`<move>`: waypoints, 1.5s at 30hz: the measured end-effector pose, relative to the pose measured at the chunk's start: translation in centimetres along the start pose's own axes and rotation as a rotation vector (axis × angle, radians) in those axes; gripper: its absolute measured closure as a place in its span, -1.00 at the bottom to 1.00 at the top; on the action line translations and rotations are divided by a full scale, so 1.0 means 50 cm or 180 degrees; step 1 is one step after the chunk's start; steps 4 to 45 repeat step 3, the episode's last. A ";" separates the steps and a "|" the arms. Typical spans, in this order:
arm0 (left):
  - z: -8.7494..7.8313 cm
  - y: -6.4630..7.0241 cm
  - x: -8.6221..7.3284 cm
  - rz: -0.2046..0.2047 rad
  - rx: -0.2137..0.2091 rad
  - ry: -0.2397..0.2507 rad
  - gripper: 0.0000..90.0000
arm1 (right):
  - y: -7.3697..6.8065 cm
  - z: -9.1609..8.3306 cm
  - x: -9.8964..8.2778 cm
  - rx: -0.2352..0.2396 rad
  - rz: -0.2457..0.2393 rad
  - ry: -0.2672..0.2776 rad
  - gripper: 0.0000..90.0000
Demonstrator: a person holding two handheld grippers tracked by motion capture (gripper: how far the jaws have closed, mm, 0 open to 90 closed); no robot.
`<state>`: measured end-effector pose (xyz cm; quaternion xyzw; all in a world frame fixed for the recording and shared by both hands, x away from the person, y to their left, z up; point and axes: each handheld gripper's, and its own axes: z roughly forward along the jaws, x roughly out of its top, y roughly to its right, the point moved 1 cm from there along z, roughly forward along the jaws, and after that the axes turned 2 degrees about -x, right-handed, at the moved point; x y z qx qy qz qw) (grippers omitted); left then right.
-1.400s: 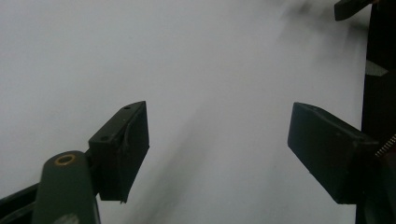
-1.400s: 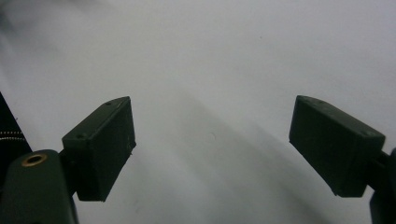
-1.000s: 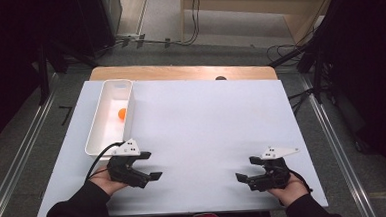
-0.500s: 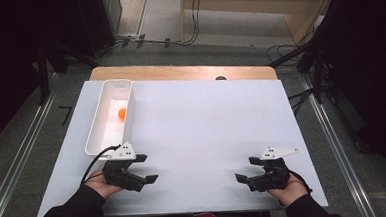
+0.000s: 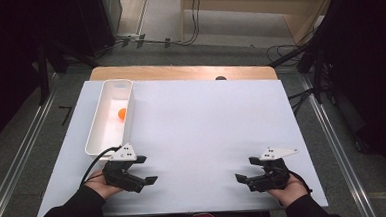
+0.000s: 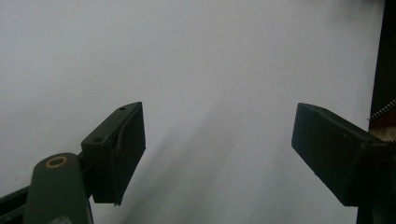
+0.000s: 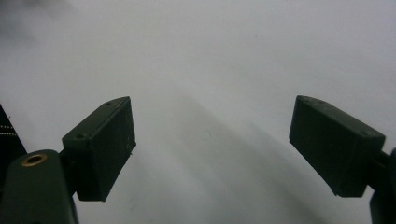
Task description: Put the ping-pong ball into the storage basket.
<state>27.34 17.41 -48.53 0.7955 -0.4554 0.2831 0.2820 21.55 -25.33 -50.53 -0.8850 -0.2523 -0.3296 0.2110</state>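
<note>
Lying in the white tray (image 5: pixel 97 124), the orange ball (image 5: pixel 122 113) sits beyond the spread, empty left tool (image 5: pixel 145 170)

white tray (image 5: pixel 98 126) – orange ball (image 5: pixel 122 112), white table (image 5: pixel 207 128)

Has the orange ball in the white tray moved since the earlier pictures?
No. The ball lies at the same spot in the tray, near its right wall.

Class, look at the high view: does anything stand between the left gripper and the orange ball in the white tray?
Yes: the white tray's near wall stands between the left gripper and the orange ball; otherwise bare table.
</note>
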 end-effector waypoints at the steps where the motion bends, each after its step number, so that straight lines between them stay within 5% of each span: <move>1: 0.001 0.001 0.000 0.0003 0.0001 0.0029 -0.60 | 0.001 0.000 0.000 -0.0005 -0.0001 -0.0002 -0.71; 45: 0.003 0.002 -0.001 0.0047 0.0007 0.0043 -0.61 | 0.002 0.000 0.000 -0.0014 0.0036 0.0001 -0.71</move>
